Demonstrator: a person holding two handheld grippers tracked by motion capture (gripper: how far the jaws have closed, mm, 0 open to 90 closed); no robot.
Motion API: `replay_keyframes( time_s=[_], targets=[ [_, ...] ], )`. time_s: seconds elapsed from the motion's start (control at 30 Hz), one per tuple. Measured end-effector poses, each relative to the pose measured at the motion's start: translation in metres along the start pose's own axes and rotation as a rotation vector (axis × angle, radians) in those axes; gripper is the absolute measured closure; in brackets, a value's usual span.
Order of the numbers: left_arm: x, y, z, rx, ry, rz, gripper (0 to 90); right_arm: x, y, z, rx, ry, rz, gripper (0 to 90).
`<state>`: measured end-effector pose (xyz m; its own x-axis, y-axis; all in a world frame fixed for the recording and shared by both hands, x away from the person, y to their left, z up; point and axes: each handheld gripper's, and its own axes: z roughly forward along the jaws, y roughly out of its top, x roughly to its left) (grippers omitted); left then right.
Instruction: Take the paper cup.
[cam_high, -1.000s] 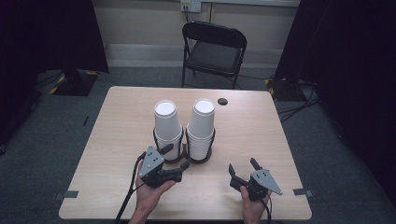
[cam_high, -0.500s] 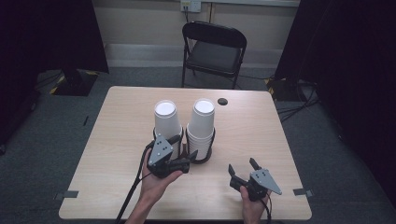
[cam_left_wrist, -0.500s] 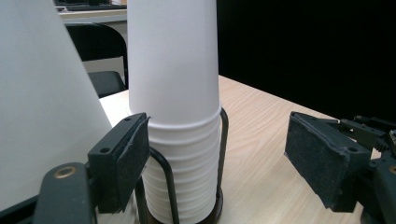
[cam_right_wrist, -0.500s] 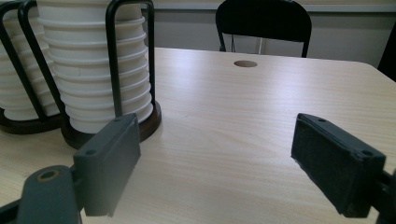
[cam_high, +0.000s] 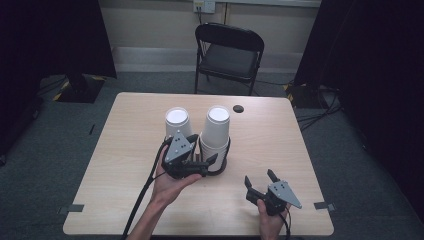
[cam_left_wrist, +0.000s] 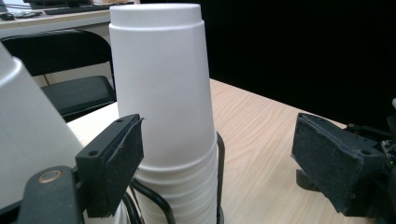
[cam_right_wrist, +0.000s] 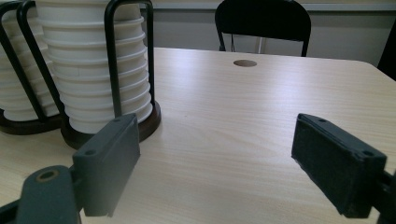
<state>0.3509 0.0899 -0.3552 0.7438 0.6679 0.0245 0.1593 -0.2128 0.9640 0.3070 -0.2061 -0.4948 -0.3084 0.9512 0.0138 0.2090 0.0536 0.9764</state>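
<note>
Holding stacked white cups (cam_high: 217, 131), two wire racks (cam_high: 223, 159) face wide-open left gripper (cam_high: 209, 161).

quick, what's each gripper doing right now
Left gripper: open, jaws either side of the right cup stack, holding nothing.
Right gripper: open, empty, above the table.

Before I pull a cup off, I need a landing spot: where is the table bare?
Bare wood lies right of the right cup stack, up to the round hole, and along the table left edge. It is crowded around the left tool beside both stacks.
</note>
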Motion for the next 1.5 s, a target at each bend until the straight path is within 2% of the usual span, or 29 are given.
replay_keyframes(
  time_s=[0.1, 0.13, 0.27, 0.4, 0.57, 0.7, 0.73, 0.77, 0.9, 1.1, 1.13, 1.17, 1.3, 1.37, 1.4, 1.5],
  targets=[
    [0.001, 0.006, 0.001, 0.002, 0.003, -0.005, 17.1, 0.000, 0.000, 0.000, 0.000, 0.000, 0.000, 14.9],
    [0.003, 0.013, 0.002, 0.009, -0.008, -0.017, 18.1, 0.000, 0.000, 0.000, 0.000, 0.000, 0.000, 14.9],
    [0.005, 0.023, 0.006, 0.008, -0.009, -0.014, 20.3, -0.001, 0.000, 0.000, -0.004, -0.001, 0.012, 14.9],
    [0.008, 0.032, 0.011, 0.008, -0.007, 0.004, 16.4, -0.001, 0.000, 0.000, 0.000, 0.003, 0.009, 14.9],
    [0.012, 0.041, 0.017, 0.014, -0.017, 0.000, 15.5, -0.001, 0.000, 0.001, 0.001, 0.004, 0.015, 14.9],
    [0.018, 0.048, 0.026, 0.040, -0.031, -0.002, 15.7, -0.002, 0.000, 0.000, 0.002, 0.005, 0.017, 14.9],
    [0.019, 0.050, 0.028, 0.043, -0.024, 0.004, 15.5, -0.001, 0.000, 0.000, 0.001, 0.006, 0.016, 15.0],
    [0.020, 0.052, 0.030, 0.052, 0.001, 0.014, 15.5, -0.001, 0.000, 0.000, 0.001, 0.006, 0.016, 15.0],
    [0.024, 0.055, 0.033, 0.061, -0.005, 0.013, 15.8, -0.001, 0.000, 0.000, 0.000, 0.007, 0.015, 15.1],
    [0.031, 0.060, 0.039, 0.061, -0.013, 0.004, 21.4, -0.001, 0.000, 0.000, 0.001, 0.007, 0.012, 15.1],
    [0.032, 0.062, 0.042, 0.077, 0.013, 0.021, 21.2, -0.001, 0.000, 0.000, 0.001, 0.008, 0.013, 15.1],
    [0.032, 0.062, 0.042, 0.077, 0.013, 0.021, 21.6, -0.001, 0.000, 0.000, 0.000, 0.008, 0.012, 15.2],
    [0.038, 0.064, 0.048, 0.096, -0.004, 0.011, 21.0, -0.001, 0.000, 0.000, 0.001, 0.009, 0.012, 15.1],
    [0.041, 0.064, 0.051, 0.109, -0.028, 0.002, 20.8, -0.001, 0.000, 0.000, 0.001, 0.009, 0.012, 15.1],
    [0.041, 0.063, 0.053, 0.115, -0.022, 0.006, 24.1, -0.001, 0.000, 0.001, 0.002, 0.008, 0.011, 15.1],
    [0.041, 0.062, 0.057, 0.132, -0.020, 0.017, 23.1, -0.001, 0.000, 0.001, 0.003, 0.010, 0.011, 15.0]
  ],
)
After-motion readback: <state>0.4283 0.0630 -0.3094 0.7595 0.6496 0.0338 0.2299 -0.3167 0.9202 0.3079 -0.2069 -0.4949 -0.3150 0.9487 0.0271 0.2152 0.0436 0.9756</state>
